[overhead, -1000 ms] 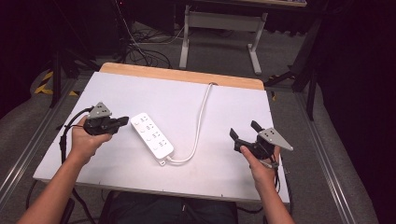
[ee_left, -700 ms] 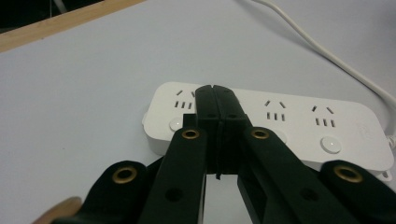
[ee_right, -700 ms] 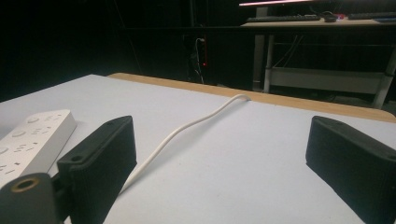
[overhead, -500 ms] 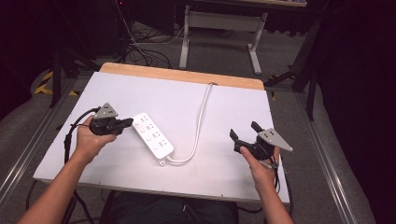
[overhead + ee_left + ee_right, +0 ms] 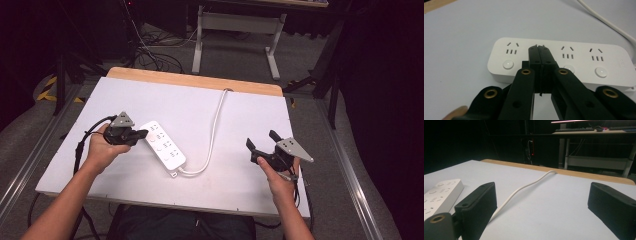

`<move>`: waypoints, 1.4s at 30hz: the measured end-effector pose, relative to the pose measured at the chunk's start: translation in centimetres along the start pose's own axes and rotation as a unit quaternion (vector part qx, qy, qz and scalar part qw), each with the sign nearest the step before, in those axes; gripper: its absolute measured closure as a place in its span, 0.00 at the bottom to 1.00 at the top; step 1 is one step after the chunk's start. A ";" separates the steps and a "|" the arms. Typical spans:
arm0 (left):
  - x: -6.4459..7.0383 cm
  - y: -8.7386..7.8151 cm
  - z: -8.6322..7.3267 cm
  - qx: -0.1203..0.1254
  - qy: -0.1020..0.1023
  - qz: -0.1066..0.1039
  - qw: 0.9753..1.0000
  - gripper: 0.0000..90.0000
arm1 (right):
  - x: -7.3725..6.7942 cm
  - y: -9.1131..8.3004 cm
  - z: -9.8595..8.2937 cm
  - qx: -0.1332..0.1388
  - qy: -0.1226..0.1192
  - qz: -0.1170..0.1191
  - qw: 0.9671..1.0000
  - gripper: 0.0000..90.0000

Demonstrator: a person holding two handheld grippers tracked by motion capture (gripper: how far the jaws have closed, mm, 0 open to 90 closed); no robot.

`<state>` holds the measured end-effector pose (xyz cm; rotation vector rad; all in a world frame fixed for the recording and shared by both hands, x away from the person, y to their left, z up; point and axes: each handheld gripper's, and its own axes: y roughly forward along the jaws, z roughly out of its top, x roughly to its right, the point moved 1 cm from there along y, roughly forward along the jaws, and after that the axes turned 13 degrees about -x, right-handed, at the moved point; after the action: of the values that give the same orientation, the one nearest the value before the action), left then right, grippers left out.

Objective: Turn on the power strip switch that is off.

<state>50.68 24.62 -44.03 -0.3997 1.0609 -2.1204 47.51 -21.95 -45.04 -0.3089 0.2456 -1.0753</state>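
Observation:
A white power strip (image 5: pixel 162 145) lies slantwise on the white tabletop, left of the middle. Its white cable (image 5: pixel 215 125) loops from the near end and runs off over the far edge. My left gripper (image 5: pixel 144 134) is shut, empty, with its tips at the strip's left end. In the left gripper view the closed tips (image 5: pixel 539 47) lie over the top face of the power strip (image 5: pixel 579 62), between two sockets; I cannot tell whether they touch. My right gripper (image 5: pixel 261 142) stands open near the right front, apart from the strip. Between its wide jaws (image 5: pixel 544 202) runs the cable (image 5: pixel 524 190).
The white board (image 5: pixel 250 110) ends in a wooden strip (image 5: pixel 195 80) at the back. Beyond it stand a metal desk frame (image 5: pixel 235 25) and loose floor cables (image 5: pixel 155 55). A metal rail (image 5: pixel 345 165) runs along the table's right side.
My left gripper has moved right, up to the power strip, and its tips now lie over the strip's left end. The right gripper has stayed put.

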 end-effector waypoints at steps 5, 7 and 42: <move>0.0 0.6 0.1 -0.014 0.003 -0.004 1.000 1.00 | 0.2 -0.2 -0.1 0.001 0.004 -0.003 1.000 0.10; 0.0 0.9 0.4 -0.018 0.005 -0.006 1.000 1.00 | 0.2 -0.2 -0.1 0.001 0.004 -0.003 1.000 0.10; 0.3 4.1 1.0 -0.051 0.008 -0.001 0.999 1.00 | 0.1 -0.5 -0.1 0.005 0.007 0.000 1.000 0.10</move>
<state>52.92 22.22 -46.64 -0.4346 1.1818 -2.0803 47.14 -22.27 -44.93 -0.2927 0.2521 -1.0795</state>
